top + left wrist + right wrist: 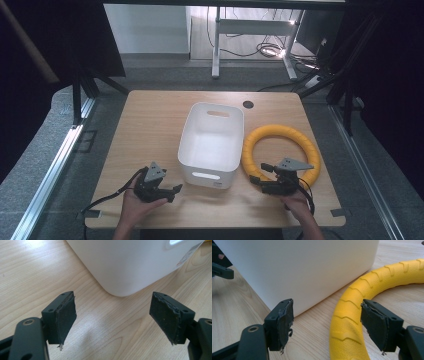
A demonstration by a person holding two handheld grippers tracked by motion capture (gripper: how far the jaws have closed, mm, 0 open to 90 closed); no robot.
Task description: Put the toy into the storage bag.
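Wooden tabletop (150, 125) carries a white bin (210, 145), the yellow ring (280, 150) just right of it. Both my jaws gape empty; I'd straddle the ring's near arc squarely before closing.

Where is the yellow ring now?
In the high view the yellow ring lies flat on the table's right side, beside the white bin, near the right gripper.
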